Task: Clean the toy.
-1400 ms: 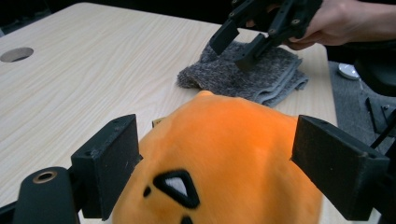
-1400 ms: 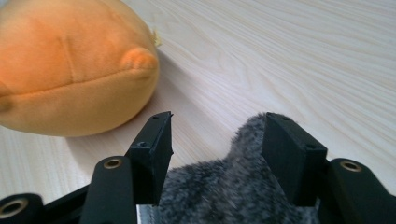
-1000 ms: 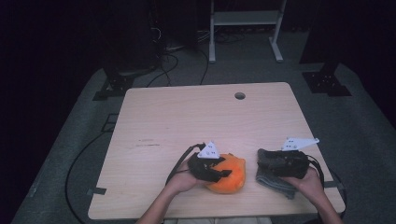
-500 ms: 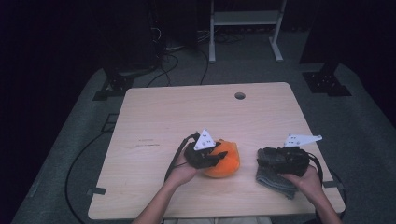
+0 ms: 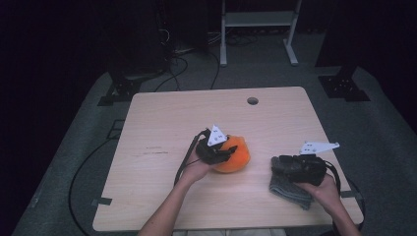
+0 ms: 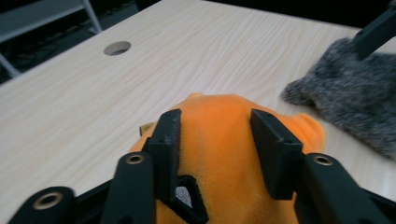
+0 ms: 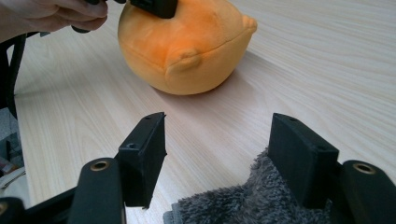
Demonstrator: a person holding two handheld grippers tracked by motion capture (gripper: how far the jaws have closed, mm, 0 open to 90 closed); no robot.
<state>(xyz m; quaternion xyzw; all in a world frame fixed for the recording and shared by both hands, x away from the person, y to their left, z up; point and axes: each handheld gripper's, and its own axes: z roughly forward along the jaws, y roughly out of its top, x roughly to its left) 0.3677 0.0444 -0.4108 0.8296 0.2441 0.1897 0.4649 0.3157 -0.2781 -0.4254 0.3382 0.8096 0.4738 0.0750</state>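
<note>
Near the table's front edge, I hold two grippers over a pale wooden table (image 5: 162, 128); my left gripper (image 5: 222, 153) has its jaws clamped on an orange plush toy (image 5: 235, 156), which sits just right of the table's middle; my right gripper (image 5: 280, 166) hovers over a grey fuzzy cloth (image 5: 290, 191) at the front right, its jaws having just been opening, now wide and pressing on nothing. I judge the toy secured but not yet delivered anywhere; the cloth lies released. Left gripper view: pads (image 6: 169, 140) sinking into the plush (image 6: 219, 140), a black patch on the toy. Right gripper view: toy's rounded underside (image 7: 187, 51) resting on the wood, cloth (image 7: 252, 200) below the parted jaws.
</note>
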